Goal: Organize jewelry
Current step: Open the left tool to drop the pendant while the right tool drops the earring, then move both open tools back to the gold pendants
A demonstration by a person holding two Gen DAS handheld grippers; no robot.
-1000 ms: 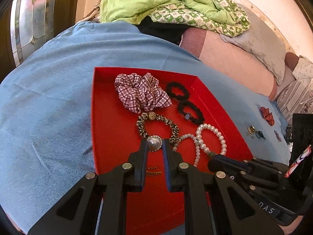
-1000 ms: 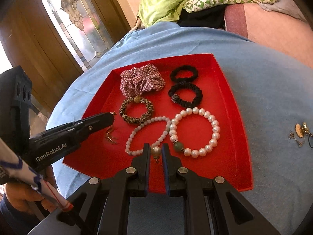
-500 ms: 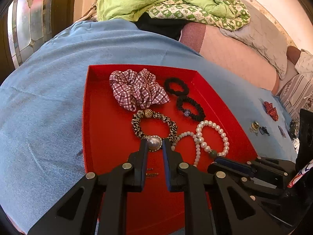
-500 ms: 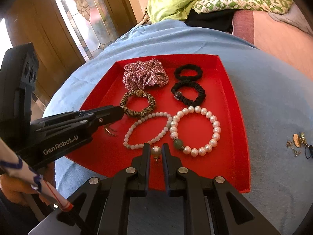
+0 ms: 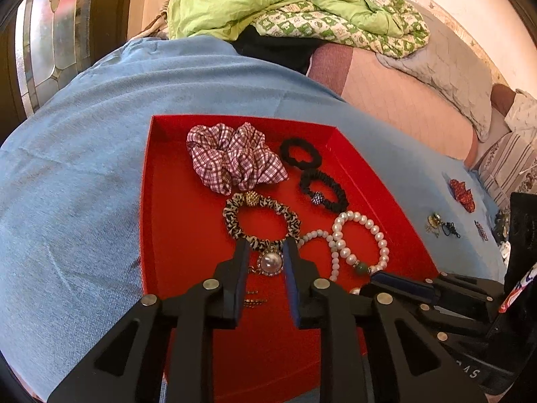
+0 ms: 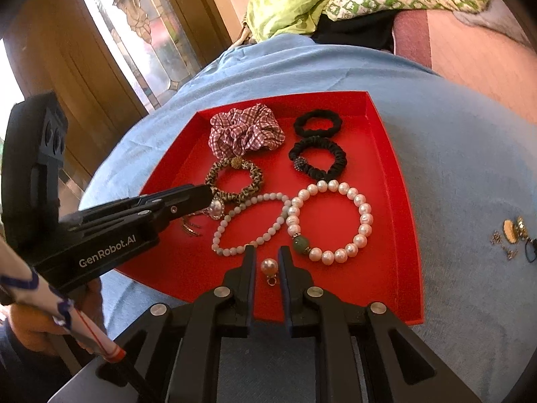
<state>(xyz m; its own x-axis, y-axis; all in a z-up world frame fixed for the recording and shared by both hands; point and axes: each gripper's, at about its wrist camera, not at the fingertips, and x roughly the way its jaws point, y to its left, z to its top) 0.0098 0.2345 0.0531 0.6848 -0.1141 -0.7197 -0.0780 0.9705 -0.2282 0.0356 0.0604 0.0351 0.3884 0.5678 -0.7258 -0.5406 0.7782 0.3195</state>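
Observation:
A red tray (image 5: 161, 201) (image 6: 402, 201) on a blue cloth holds a plaid scrunchie (image 5: 235, 161), two black hair ties (image 5: 300, 154), a leopard hair tie (image 5: 261, 218), and two pearl bracelets (image 6: 332, 221). My left gripper (image 5: 266, 252) is open over the tray, and a round pearl earring (image 5: 270, 262) lies between its fingers. My right gripper (image 6: 264, 255) is open at the tray's near edge, with a pink pearl earring (image 6: 269, 267) lying between its fingers. The left gripper also shows in the right wrist view (image 6: 188, 198).
Small loose earrings (image 6: 513, 235) and red pieces (image 5: 463, 191) lie on the blue cloth right of the tray. Thin gold earrings (image 5: 255, 300) lie in the tray near my left fingers. A green blanket (image 5: 285, 3) is heaped behind, and a glass door (image 6: 141, 33) is at left.
Both grippers have opened. The round pearl earring and the pink pearl earring, held before, now lie loose in the tray between the spread fingers.

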